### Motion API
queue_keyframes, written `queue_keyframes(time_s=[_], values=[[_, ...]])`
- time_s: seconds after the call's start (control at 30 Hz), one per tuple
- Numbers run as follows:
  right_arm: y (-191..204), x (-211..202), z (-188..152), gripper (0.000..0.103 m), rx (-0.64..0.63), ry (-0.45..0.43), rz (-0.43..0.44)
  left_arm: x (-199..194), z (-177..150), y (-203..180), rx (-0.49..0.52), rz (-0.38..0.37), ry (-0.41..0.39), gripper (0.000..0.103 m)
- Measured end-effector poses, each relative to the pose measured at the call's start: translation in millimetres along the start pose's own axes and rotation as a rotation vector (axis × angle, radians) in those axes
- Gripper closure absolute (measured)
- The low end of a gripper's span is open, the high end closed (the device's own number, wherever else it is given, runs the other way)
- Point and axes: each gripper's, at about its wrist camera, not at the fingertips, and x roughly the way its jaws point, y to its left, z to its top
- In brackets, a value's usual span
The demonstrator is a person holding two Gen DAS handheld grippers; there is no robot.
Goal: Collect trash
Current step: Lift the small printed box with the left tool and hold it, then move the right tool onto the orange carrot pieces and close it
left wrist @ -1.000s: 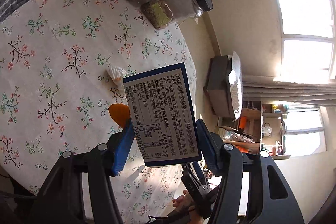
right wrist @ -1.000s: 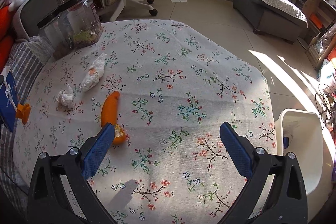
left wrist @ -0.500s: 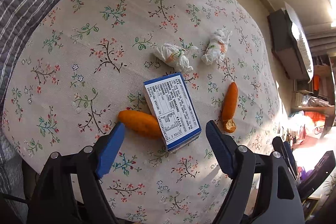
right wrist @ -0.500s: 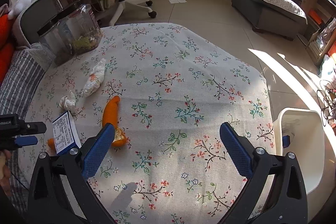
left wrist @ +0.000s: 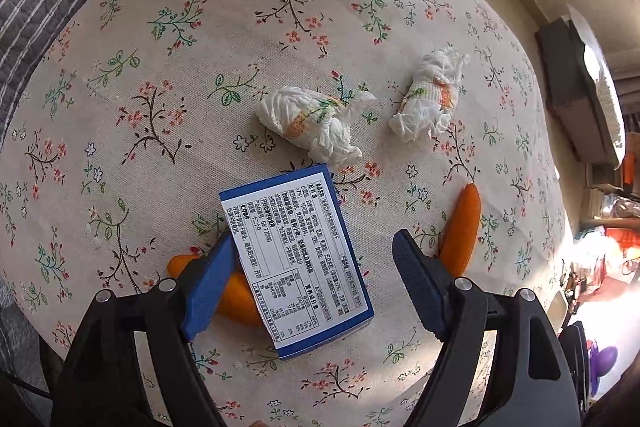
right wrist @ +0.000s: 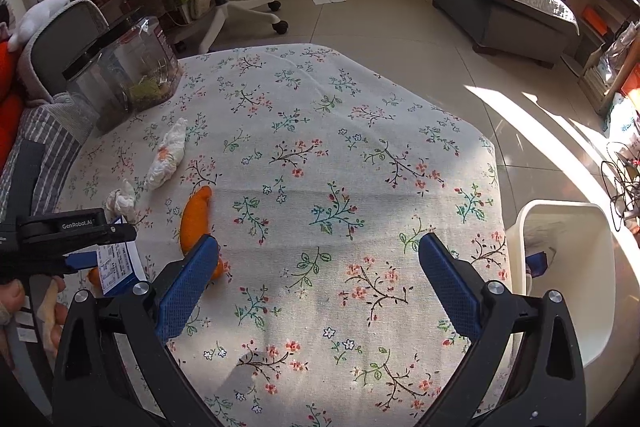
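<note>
Our left gripper (left wrist: 308,279) hangs jaws spread over the flat blue carton (left wrist: 296,259) lying on the floral-clothed bench (left wrist: 160,67) beside crumpled tissues (left wrist: 312,123). Our right gripper (right wrist: 320,279) gapes empty.

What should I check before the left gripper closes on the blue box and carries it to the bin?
1. Left gripper open: ok, fingers spread wider than the blue box.
2. Box between the fingers: ok, though nearer the left one.
3. Box lying flat: not ok, one edge rests on an orange peel.
4. Crumpled tissues outside the grasp: ok.
5. White bin reachable: cannot tell; it stands past the table's far edge.
6. Right gripper out of the way: ok, open above bare tablecloth.
</note>
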Motion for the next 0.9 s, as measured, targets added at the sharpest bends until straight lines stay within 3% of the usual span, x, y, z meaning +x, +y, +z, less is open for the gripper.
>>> queue_keyframes(time_s=[0.07, 0.13, 0.43, 0.57, 0.7, 0.8, 0.9], values=[[-1, 0, 0, 0.007, -0.001, 0.002, 0.0, 6, -1, -5, 0.019, 0.029, -0.002, 0.027], [-1, -1, 0, 0.007, -0.003, 0.003, 0.002, 7, -1, -5, 0.025, 0.047, -0.021, 0.048], [0, -2, 1, 0.007, -0.004, 0.004, 0.022, -44, 2, 12, -0.041, -0.251, -0.1, 0.048], [10, -1, -2, 0.007, -0.033, 0.008, 0.043, -76, -1, 20, -0.066, -0.326, -0.172, 0.048], [30, 4, -7, 0.007, -0.099, 0.034, 0.125, -115, -5, 22, -0.073, -0.302, -0.304, 0.048], [64, 7, -17, 0.007, -0.239, 0.059, 0.24, -150, -16, 35, -0.091, -0.25, -0.418, 0.048], [100, 11, -30, 0.007, -0.406, 0.065, 0.336, -174, -22, 51, -0.134, -0.261, -0.497, 0.048]])
